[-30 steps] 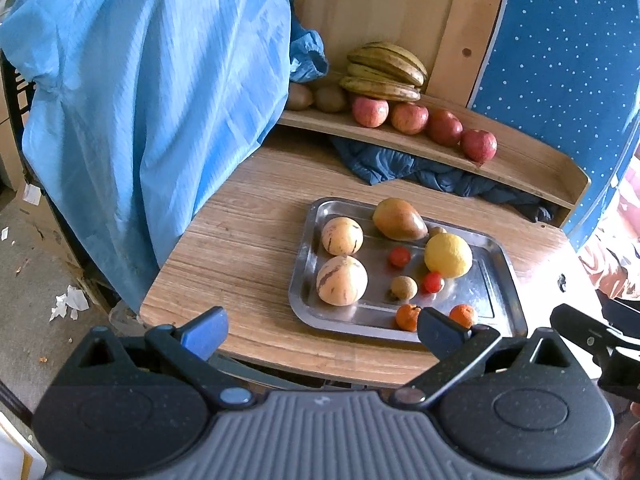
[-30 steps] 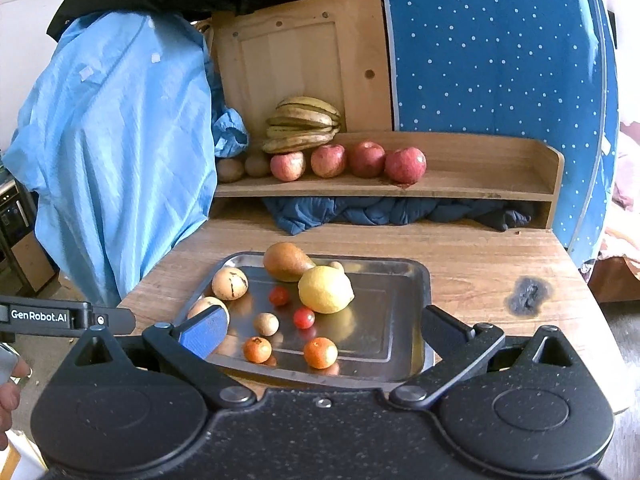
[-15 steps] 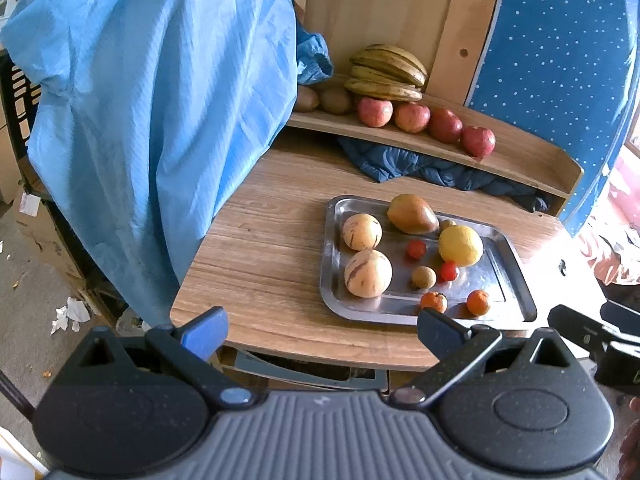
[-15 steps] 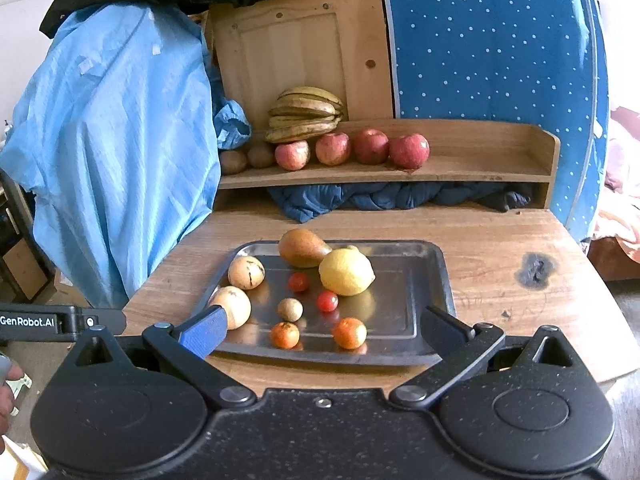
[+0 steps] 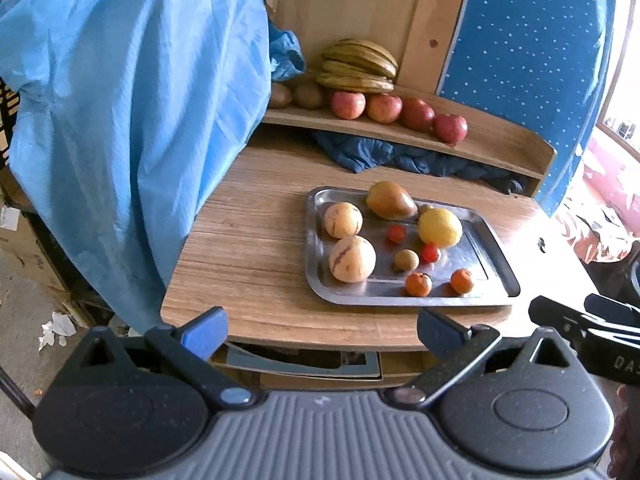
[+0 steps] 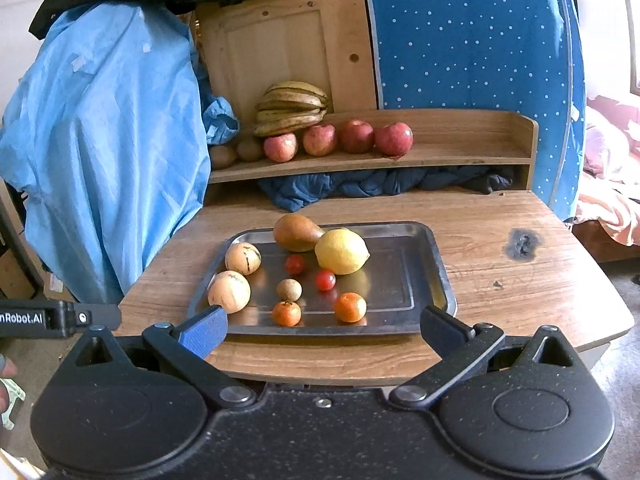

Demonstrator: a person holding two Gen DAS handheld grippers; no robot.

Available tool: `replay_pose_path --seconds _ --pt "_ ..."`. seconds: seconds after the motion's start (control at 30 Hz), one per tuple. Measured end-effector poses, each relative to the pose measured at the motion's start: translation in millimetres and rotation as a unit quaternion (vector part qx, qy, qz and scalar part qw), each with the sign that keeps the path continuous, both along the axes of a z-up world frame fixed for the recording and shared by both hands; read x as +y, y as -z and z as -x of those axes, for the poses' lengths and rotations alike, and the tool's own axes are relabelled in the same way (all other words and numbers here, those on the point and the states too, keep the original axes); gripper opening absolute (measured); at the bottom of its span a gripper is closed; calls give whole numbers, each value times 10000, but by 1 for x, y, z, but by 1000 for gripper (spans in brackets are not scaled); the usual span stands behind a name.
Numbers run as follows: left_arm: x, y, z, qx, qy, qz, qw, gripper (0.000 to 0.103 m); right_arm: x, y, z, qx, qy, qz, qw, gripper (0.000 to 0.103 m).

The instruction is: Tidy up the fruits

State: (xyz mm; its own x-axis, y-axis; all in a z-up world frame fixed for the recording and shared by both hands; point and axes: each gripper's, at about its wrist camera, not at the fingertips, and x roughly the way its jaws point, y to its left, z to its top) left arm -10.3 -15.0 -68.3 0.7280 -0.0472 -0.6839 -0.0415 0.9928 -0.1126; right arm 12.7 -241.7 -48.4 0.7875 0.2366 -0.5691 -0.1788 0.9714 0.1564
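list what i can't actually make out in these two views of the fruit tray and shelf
- Small fruit behind the lemon: left view shows only a sliver, right view hides it; kind unclear.
- Brown fruits at the shelf's left end: partly covered by the blue cloth.
- Right claw in the left view: cut off by the frame edge.
- Under the shelf: dark fabric fills it.

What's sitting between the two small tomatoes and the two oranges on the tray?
One small brown round fruit, seen in the right wrist view, between the tomatoes and oranges.
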Motion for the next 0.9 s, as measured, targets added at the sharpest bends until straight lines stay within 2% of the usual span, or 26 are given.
replay_pose_path --seconds 0.9 --pt "0 -2 0 -57 -33 72 10000 102 5 -2 0 -9 -43 102 9999 102"
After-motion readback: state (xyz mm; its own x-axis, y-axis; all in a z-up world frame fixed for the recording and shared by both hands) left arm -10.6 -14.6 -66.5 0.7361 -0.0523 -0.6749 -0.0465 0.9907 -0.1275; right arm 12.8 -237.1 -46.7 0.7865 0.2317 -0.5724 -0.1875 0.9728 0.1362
